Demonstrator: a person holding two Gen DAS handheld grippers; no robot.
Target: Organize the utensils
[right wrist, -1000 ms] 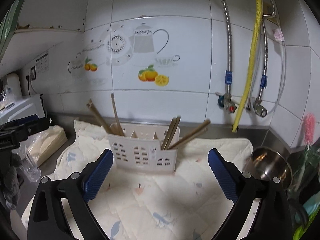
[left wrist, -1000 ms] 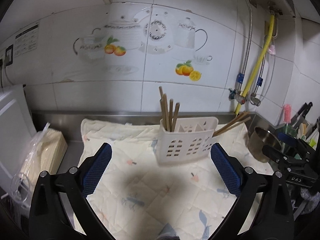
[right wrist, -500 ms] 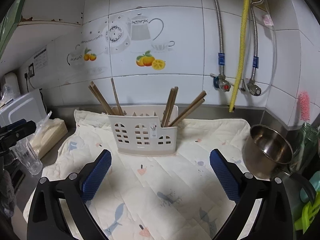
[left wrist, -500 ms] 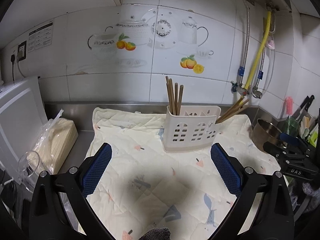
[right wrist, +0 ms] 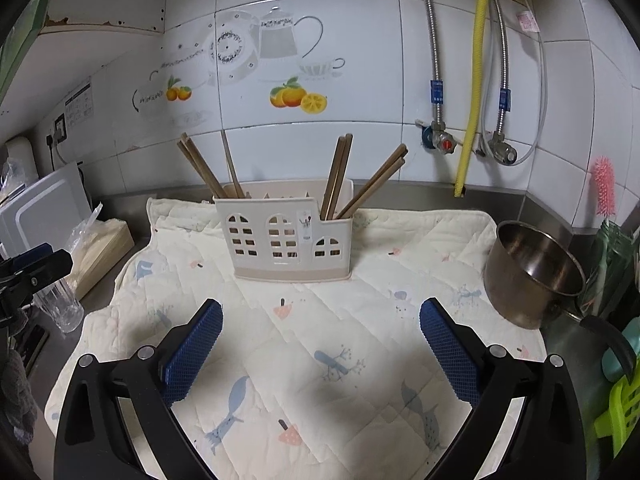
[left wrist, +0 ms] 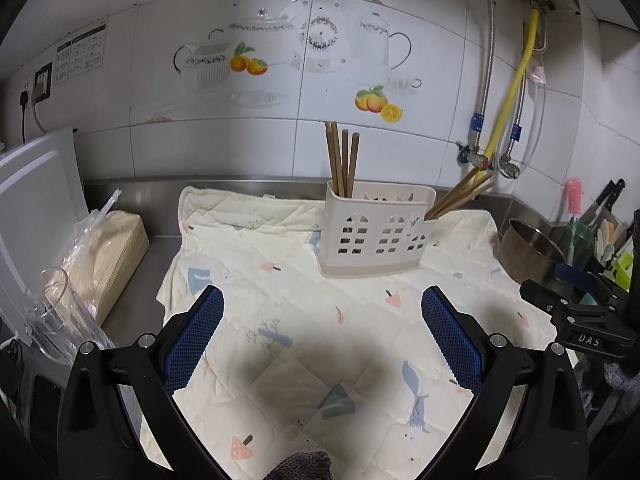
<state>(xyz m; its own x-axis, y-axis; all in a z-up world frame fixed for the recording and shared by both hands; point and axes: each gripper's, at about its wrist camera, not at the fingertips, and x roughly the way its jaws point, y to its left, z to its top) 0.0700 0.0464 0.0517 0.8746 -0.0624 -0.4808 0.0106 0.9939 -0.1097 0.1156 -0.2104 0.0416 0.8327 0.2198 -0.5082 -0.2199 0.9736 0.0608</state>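
Left tool (left wrist: 322,300): fingers spread wide, blue pads (left wrist: 192,338) facing each other across bare cloth, nothing between them, nothing touched. It hangs above the near part of the quilted mat (left wrist: 280,360).

Right tool (right wrist: 320,312): same condition, fully parted and empty, above the mat (right wrist: 320,360) and clear of it. In the left wrist view its black frame shows at the right edge.

Mat: cream, printed with mushrooms and fish, spread over the steel table (left wrist: 160,208).

Utensil holder (right wrist: 286,236): white plastic with window-shaped cut-outs, standing upright on the far half of the mat, well beyond both tools, long side roughly parallel to the tiled wall (right wrist: 360,40).

Chopsticks, left compartment (right wrist: 204,168): long axes near vertical, tops fanned toward the left in the right wrist view; in the left wrist view the same bundle (left wrist: 342,160) stands almost straight up.

Chopsticks, right compartment (right wrist: 360,176): one pair close to upright, another pair leaning steeply to the right, tips pointing up toward the wall pipes (right wrist: 476,60).

Right of the mat: a steel pot (right wrist: 536,268), open side up. Left of the mat: a clear glass (right wrist: 60,304) and a bagged stack (left wrist: 108,252).
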